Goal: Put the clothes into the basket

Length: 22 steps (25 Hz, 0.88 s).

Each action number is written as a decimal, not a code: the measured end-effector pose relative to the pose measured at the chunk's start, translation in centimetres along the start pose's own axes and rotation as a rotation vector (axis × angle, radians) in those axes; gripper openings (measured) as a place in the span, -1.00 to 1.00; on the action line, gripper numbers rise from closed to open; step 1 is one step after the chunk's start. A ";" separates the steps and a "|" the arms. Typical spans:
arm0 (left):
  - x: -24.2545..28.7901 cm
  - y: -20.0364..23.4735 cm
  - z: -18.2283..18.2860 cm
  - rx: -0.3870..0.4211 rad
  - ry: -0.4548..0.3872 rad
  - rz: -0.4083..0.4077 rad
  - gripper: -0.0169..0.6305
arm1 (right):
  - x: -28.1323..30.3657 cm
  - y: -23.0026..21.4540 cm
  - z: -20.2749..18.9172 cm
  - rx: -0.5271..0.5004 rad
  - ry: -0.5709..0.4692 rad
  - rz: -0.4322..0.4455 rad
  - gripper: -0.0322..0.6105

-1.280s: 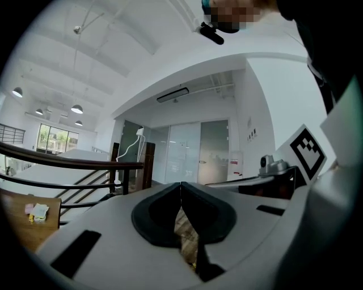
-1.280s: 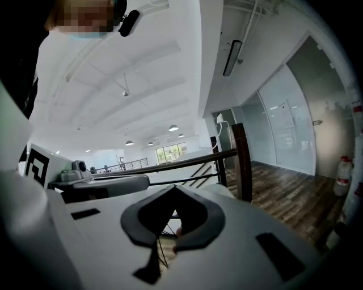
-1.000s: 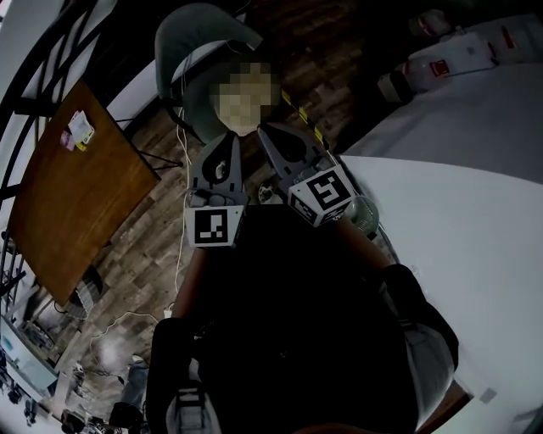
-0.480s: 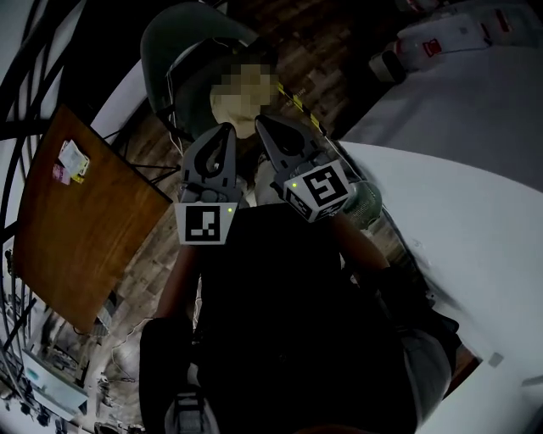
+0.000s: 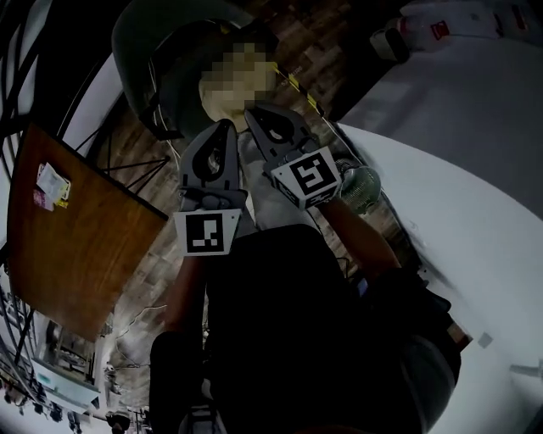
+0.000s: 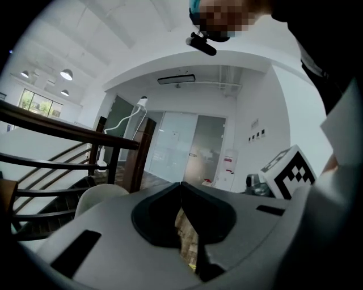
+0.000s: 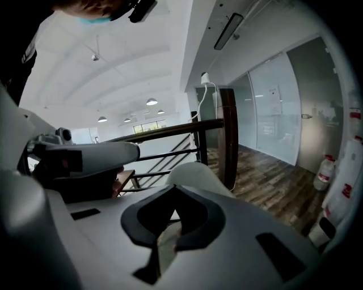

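Note:
Neither clothes nor a basket shows in any view. In the head view my left gripper (image 5: 223,129) and right gripper (image 5: 254,113) are held side by side in front of my dark torso, pointing at a grey-green chair (image 5: 144,51). The jaws of both meet at their tips with nothing between them. In the left gripper view the left gripper (image 6: 181,186) is shut, and the right one's marker cube (image 6: 289,173) shows at the right. In the right gripper view the right gripper (image 7: 172,190) is shut, with the chair's back (image 7: 195,173) just beyond it.
A brown wooden table (image 5: 76,229) stands at the left and a white round table (image 5: 458,220) at the right. A glass jar (image 5: 361,186) sits by my right hand. White containers (image 5: 458,17) lie at the top right. A dark stair railing (image 7: 164,131) runs behind the chair over wood flooring.
Both grippers have moved forward and lower toward the chair, staying shut and side by side. The chair and the wooden table now sit closer in the head view.

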<state>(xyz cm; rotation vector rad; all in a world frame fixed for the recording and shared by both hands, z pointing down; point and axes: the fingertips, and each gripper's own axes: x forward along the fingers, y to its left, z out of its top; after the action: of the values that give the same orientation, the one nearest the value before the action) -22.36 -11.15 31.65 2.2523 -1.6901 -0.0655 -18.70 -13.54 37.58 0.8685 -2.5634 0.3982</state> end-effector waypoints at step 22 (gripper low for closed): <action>9.2 6.9 -14.8 -0.025 0.120 0.036 -0.91 | 14.8 -10.9 -23.8 0.171 0.256 -0.144 -0.87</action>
<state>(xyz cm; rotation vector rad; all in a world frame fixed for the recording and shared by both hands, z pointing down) -22.63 -18.16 49.00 2.1607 -1.6575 0.0551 -15.86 -20.23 66.75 0.9854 -2.2431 0.6472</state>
